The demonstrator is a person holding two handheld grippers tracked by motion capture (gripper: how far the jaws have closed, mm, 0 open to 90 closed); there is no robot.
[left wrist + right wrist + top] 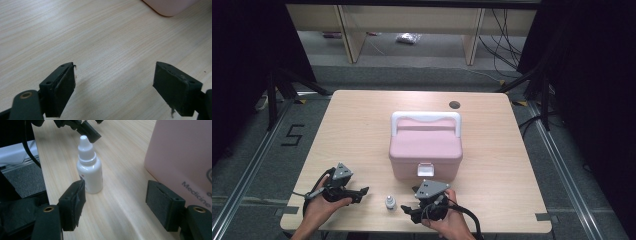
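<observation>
Bottle (89, 173) stands ungrasped before my wide-open right tongs (120, 205), box (426, 147) shut, left tongs (125, 92) open and empty.

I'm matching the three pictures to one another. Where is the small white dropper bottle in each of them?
High view: white dropper bottle near the table's front edge, between the two grippers.
Left gripper view: not in it.
Right gripper view: bottle upright, left of centre, beyond the left-hand jaw.
Shared landmark: the pink box.
</observation>
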